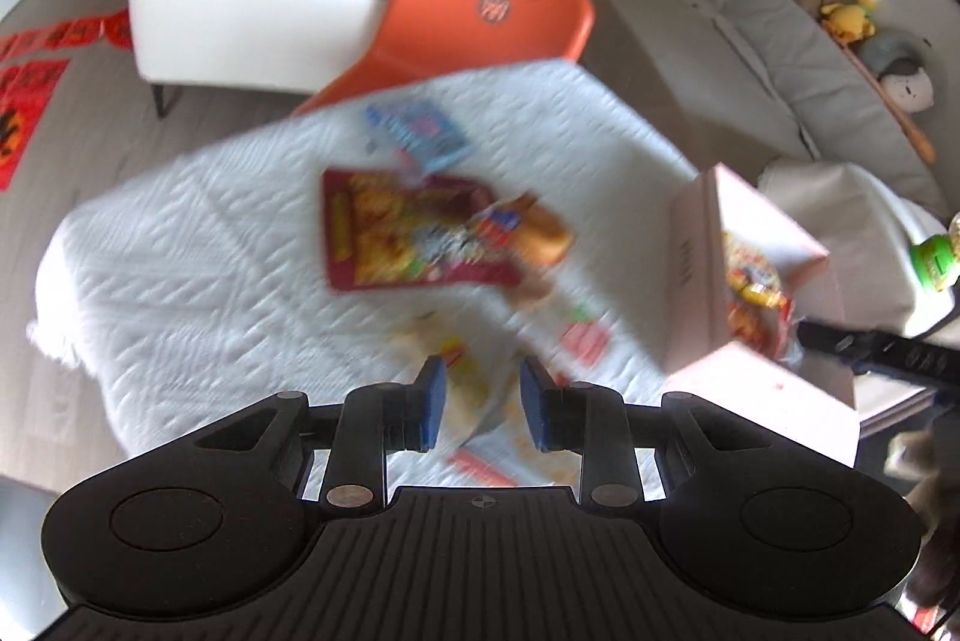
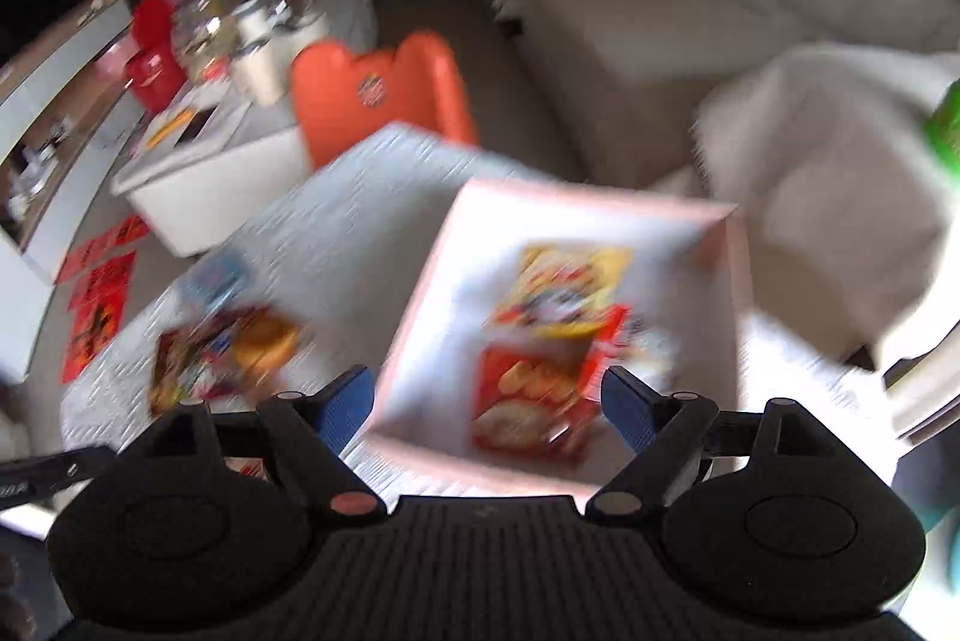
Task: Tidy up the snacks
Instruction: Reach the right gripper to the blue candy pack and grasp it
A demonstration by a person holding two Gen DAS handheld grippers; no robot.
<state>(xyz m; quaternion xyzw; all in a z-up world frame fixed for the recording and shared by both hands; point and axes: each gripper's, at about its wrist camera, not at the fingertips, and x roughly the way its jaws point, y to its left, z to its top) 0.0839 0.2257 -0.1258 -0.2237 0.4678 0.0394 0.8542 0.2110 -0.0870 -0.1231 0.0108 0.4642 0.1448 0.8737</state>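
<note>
Snack packets lie on a white-clothed table (image 1: 180,233): a large red packet (image 1: 396,233), a blue packet (image 1: 420,131), an orange-brown one (image 1: 534,227) and pale packets (image 1: 480,389) just under my left gripper (image 1: 483,401), whose blue pads stand apart around a packet without clearly touching it. A pink box (image 1: 702,275) on the right holds snack packets; in the right wrist view the box (image 2: 432,293) contains a yellow packet (image 2: 570,287) and a red packet (image 2: 534,395). My right gripper (image 2: 486,401) is open and empty above the box.
An orange chair (image 1: 480,17) stands behind the table. A white coffee table (image 1: 240,11) with cups and a red tin is beyond. A grey sofa (image 1: 780,59) with plush toys runs along the right. A green bottle (image 1: 936,257) stands at far right.
</note>
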